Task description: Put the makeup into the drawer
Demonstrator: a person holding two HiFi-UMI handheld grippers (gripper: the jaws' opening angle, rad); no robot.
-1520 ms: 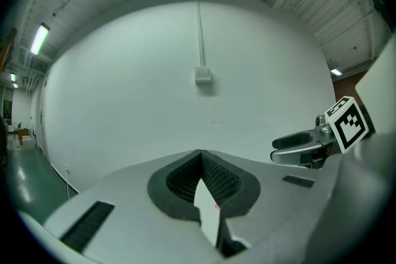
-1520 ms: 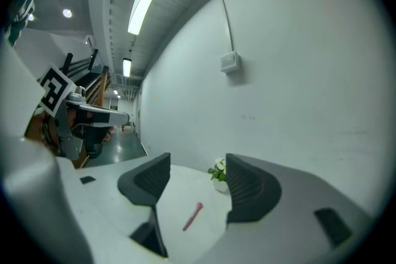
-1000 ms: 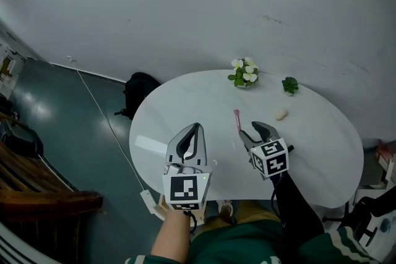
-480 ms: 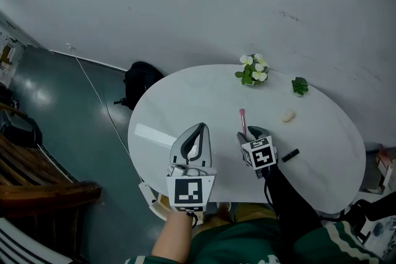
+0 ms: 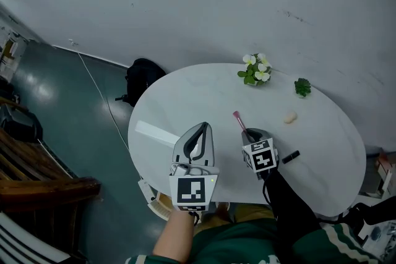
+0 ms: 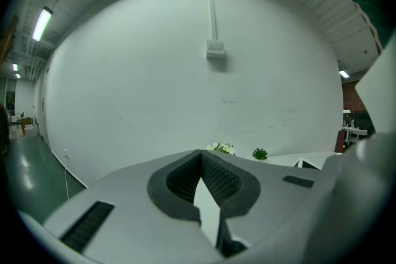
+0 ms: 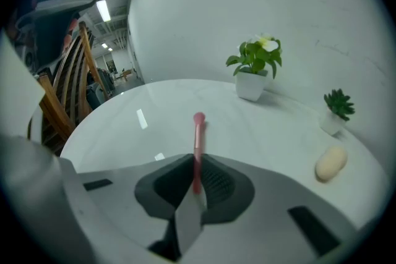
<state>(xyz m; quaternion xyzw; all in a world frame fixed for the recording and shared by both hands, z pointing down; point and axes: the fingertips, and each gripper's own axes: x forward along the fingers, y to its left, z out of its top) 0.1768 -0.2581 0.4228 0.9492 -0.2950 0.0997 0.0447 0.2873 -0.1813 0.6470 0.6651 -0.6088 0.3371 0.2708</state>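
A thin pink makeup stick (image 5: 239,122) (image 7: 198,139) juts forward from my right gripper (image 5: 249,134) (image 7: 197,179), low over the round white table (image 5: 185,96). Its jaws have just been closing and now pinch the stick's near end; the rounded tip points toward the flowers. My left gripper (image 5: 201,128) (image 6: 201,154) hovers over the table's front left, its jaws meeting at the tips with nothing between them. A beige makeup sponge (image 5: 289,117) (image 7: 331,162) lies to the right. A small black tube (image 5: 291,157) lies beside the right gripper. No drawer is in view.
A white pot of flowers (image 5: 255,76) (image 7: 253,74) and a small green plant (image 5: 302,87) (image 7: 337,109) stand at the table's far edge by the wall. On the floor lie a black bag (image 5: 143,88) and a cable; a wooden chair (image 5: 37,185) stands at left.
The right gripper has come down over the pink stick and closed on it; the stick now slants left instead of lying straight. The left gripper has hardly moved.
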